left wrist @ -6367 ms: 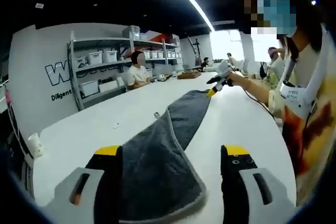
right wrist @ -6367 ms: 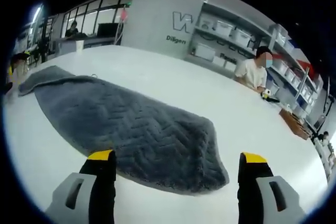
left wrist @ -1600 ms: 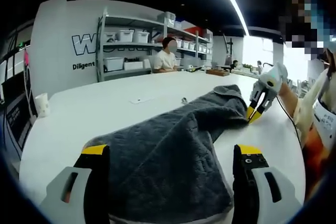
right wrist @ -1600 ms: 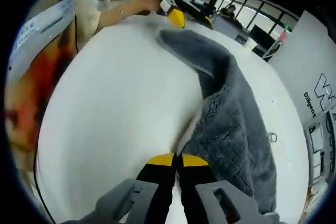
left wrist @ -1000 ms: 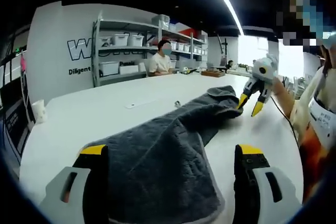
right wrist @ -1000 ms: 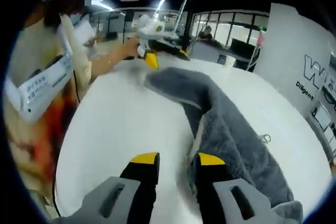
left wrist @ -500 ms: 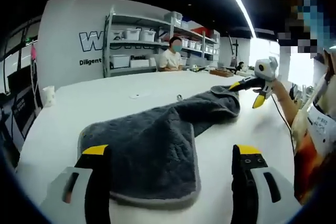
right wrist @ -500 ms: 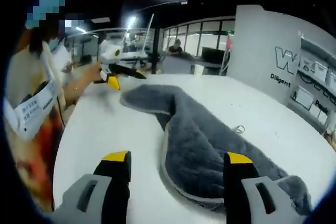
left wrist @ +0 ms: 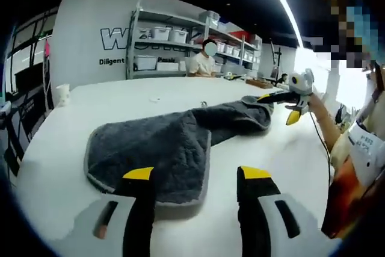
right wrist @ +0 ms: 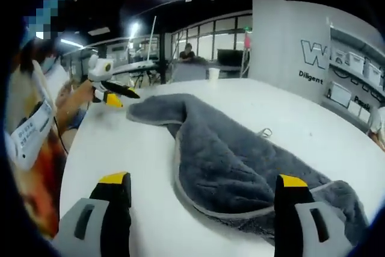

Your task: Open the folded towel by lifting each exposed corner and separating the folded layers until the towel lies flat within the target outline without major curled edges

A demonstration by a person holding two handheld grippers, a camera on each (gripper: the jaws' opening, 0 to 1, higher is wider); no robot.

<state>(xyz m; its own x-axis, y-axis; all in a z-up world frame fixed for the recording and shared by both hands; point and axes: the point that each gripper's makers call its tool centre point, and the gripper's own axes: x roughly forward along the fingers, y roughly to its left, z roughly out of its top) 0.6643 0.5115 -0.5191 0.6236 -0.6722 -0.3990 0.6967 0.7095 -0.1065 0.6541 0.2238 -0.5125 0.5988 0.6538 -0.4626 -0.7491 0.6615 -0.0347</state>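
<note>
In the left gripper view, the left gripper (left wrist: 195, 179) has narrowed its jaws since a moment ago, though they stay apart above the near edge of the grey towel (left wrist: 159, 148) on the white table (left wrist: 54, 173).

In the right gripper view, the right gripper (right wrist: 201, 188), which pinched the towel (right wrist: 234, 161) earlier, now hovers wide open; the towel lies rumpled and not yet flat.

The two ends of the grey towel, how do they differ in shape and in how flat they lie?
The wide end of the towel lies spread and broad with its pale border showing; the narrow end is bunched and rumpled. The wide end lies before the left gripper; the narrow end lies by the right gripper. Both rest on the white table.
</note>
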